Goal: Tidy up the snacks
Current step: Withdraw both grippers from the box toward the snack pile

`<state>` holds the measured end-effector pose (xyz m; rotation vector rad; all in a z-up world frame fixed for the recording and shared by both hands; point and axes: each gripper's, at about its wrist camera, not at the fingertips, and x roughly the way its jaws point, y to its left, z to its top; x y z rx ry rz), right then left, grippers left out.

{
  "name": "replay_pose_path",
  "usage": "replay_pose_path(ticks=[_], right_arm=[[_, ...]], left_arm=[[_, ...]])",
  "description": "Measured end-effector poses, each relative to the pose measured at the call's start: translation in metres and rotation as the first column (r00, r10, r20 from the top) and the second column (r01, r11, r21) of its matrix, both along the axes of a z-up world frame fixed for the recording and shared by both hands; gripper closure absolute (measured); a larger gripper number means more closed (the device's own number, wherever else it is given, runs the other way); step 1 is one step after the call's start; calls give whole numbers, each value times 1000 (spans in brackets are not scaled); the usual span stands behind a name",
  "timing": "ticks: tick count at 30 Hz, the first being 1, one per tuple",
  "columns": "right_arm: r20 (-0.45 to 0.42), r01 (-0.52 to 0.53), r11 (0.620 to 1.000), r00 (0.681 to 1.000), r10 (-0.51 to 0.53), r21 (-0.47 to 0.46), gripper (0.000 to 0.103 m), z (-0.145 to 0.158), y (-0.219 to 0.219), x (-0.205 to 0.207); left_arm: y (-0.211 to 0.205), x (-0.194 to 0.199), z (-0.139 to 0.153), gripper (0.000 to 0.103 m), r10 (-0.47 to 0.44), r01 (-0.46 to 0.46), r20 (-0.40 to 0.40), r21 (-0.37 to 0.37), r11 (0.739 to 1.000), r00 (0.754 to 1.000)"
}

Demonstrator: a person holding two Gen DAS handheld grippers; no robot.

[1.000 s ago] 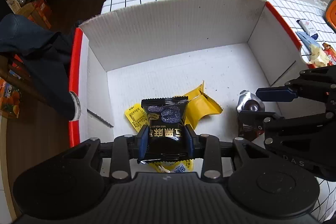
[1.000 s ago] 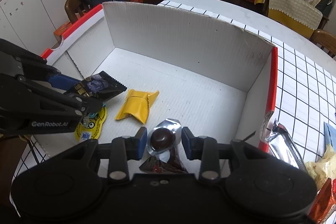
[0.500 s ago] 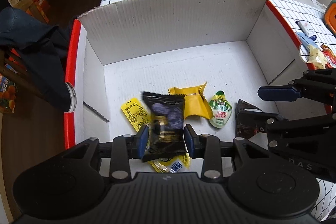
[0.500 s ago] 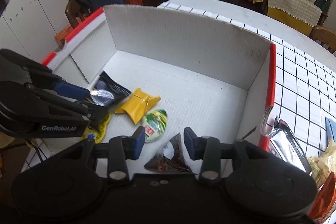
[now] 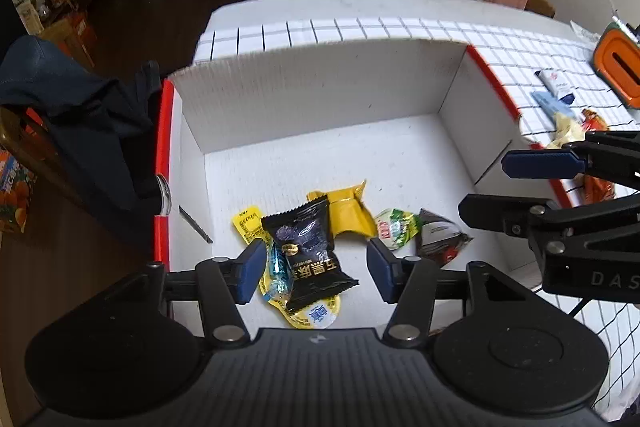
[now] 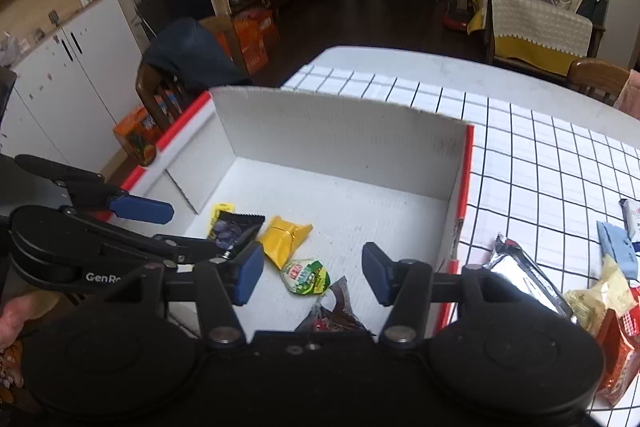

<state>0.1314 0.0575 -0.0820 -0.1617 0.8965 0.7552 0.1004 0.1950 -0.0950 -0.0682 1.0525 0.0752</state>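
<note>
From the left wrist camera, the left hand-held gripper (image 5: 316, 273) stands with its blue pads spread wide and nothing pinched between them. It hangs over the near end of the white box (image 5: 320, 99), and right under it lies the black snack packet (image 5: 306, 253), resting loose on a yellow flat pouch (image 5: 310, 313) with a small blue-wrapped candy (image 5: 278, 273) beside it. Just beyond sit a yellow wrapper (image 5: 346, 213), a green-and-white sweet (image 5: 394, 233) and a dark triangular packet (image 5: 438, 239), all bunched together on the box floor. The right tool reaches in from the right edge, over the box's near right corner.

From the right wrist camera, the right hand-held gripper (image 6: 312, 281) is likewise wide apart and carrying nothing. The green-and-white sweet (image 6: 306, 277) and the dark triangular packet (image 6: 336, 315) lie on the box floor beneath it. Outside the box, on the checked desk (image 6: 540, 163) to the right, several snacks wait: a silver foil bag (image 6: 528, 281), a pale yellow packet (image 6: 600, 299), a red packet (image 6: 622, 351) and a light blue one (image 6: 616, 241).

To my eye both tools are at the drop-off end of a cycle, snacks delivered and let go. The next move, I'd judge, calls for swinging the right tool out over the red-edged wall to the desk pile and closing on one packet there, the foil bag being nearest.
</note>
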Motion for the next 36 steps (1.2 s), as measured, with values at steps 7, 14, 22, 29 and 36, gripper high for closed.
replay_pose_path(ticks=[7, 14, 22, 29, 36], right_arm=[[30, 21, 998, 999, -23, 61, 34, 20, -20, -16], [46, 50, 992, 997, -55, 120, 22, 33, -46, -30], [53, 95, 982, 993, -105, 165, 17, 41, -82, -41], [59, 149, 974, 985, -161, 171, 3, 37, -123, -45], [58, 206, 969, 975, -215, 139, 1, 30, -183, -37]], left_arm=[[-12, -15, 23, 34, 4, -4, 77, 6, 1000, 997], [-31, -30, 41, 27, -13, 14, 140, -8, 1000, 990], [-65, -40, 54, 23, -65, 65, 204, 5, 998, 977], [-103, -37, 59, 18, -114, 113, 256, 21, 993, 960], [-148, -22, 54, 18, -162, 168, 246, -5, 986, 956]])
